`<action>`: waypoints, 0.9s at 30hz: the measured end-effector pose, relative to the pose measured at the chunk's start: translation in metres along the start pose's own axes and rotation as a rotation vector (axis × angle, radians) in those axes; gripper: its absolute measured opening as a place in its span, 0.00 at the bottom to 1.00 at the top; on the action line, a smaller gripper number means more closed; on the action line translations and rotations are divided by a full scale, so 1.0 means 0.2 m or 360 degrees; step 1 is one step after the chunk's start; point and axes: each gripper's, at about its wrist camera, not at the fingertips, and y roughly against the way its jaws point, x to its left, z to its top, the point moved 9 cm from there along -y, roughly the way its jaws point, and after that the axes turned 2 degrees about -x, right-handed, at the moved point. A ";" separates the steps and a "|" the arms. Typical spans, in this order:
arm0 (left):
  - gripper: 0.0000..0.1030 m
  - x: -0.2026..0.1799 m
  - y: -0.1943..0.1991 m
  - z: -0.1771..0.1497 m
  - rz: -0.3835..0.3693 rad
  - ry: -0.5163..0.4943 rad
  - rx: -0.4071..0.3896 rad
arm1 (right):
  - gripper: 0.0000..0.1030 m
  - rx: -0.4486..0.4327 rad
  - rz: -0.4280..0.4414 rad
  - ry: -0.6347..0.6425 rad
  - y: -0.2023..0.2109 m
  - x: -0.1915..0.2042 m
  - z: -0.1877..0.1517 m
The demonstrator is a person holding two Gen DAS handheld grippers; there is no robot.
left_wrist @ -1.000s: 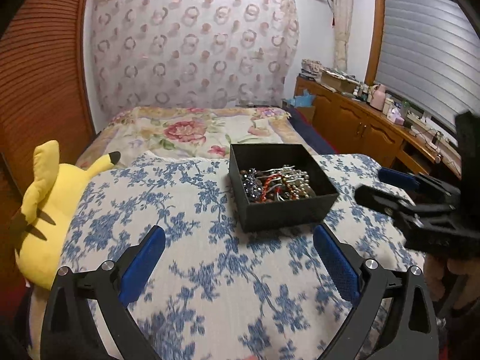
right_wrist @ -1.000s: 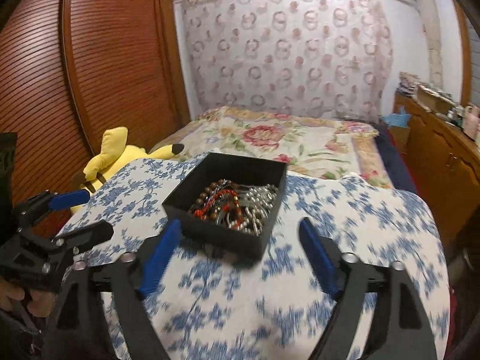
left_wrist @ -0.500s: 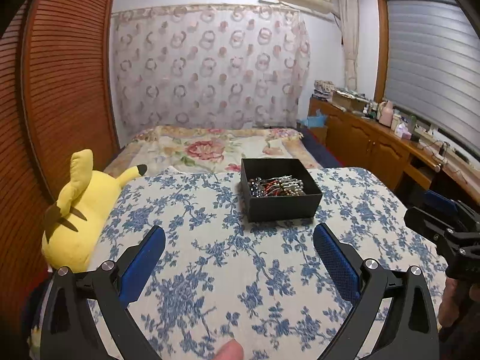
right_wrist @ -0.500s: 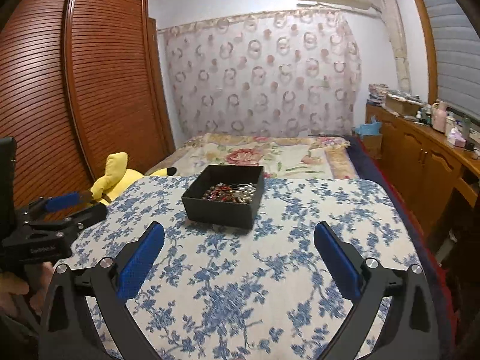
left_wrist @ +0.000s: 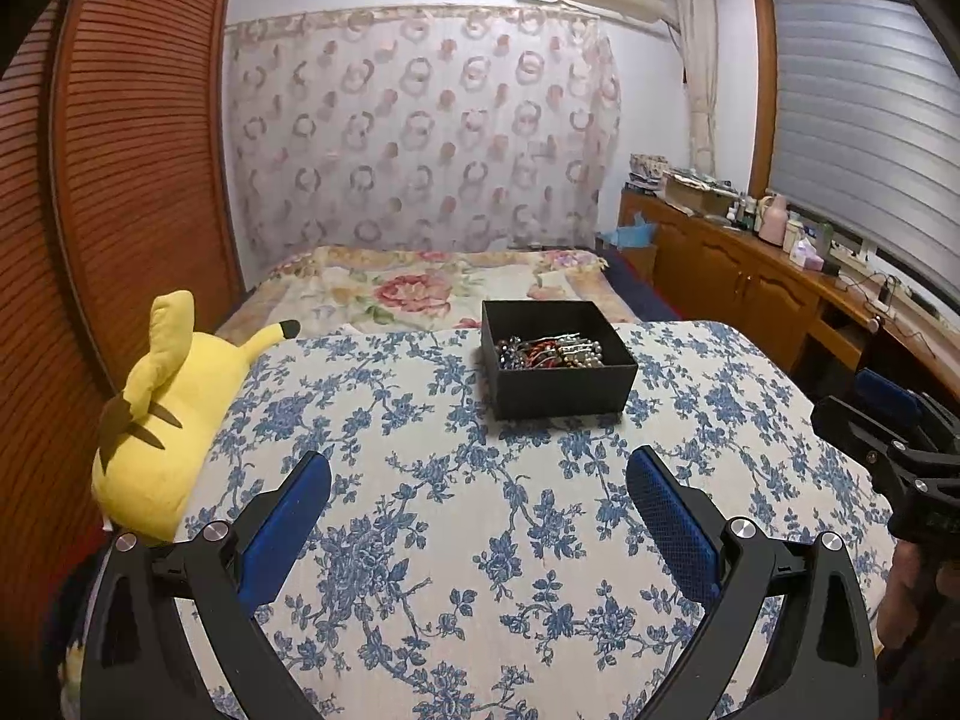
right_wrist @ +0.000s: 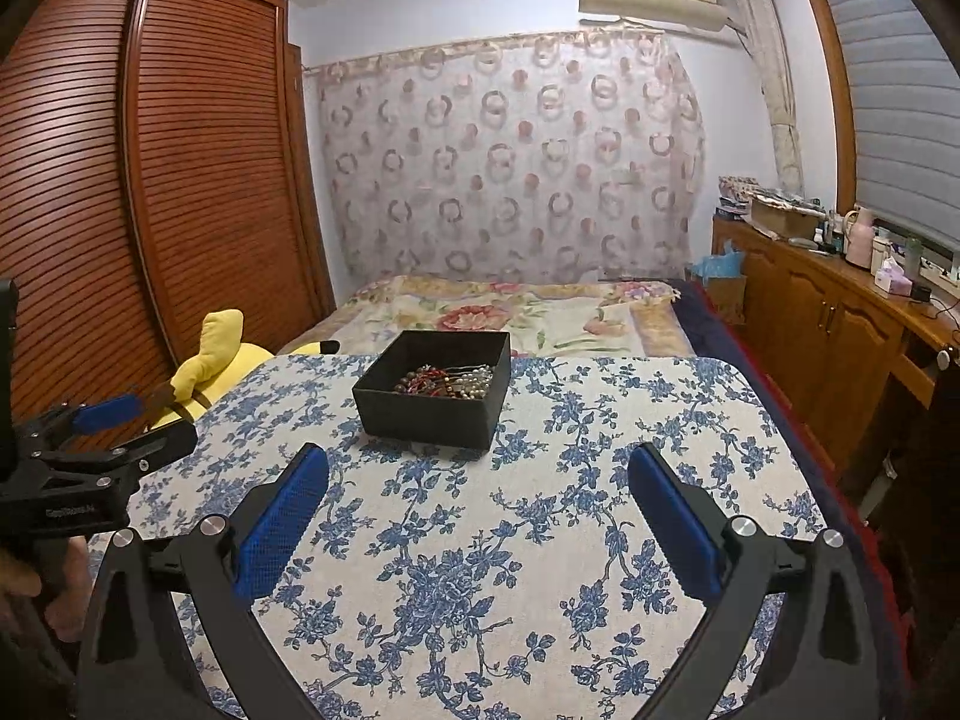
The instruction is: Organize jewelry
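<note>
Task looks nearly finished: jewelry point(left_wrist: 549, 352) lies heaped inside the box point(left_wrist: 561, 387); left gripper point(left_wrist: 478, 477) and right gripper point(right_wrist: 478, 474) both gape empty, well apart from it.

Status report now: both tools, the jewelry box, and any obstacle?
Left tool open, empty. Right tool open, empty. Black box ahead on flowered cloth, jewelry inside. Nothing in between.
</note>
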 end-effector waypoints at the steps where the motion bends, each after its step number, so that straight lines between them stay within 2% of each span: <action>1: 0.93 0.00 0.00 0.00 -0.0001 -0.0001 -0.0002 | 0.98 0.0002 -0.0001 0.0000 0.00 0.00 0.00; 27: 0.93 0.01 0.04 0.01 -0.0007 -0.0002 -0.0034 | 0.98 0.0022 -0.0014 -0.0009 -0.04 0.00 -0.03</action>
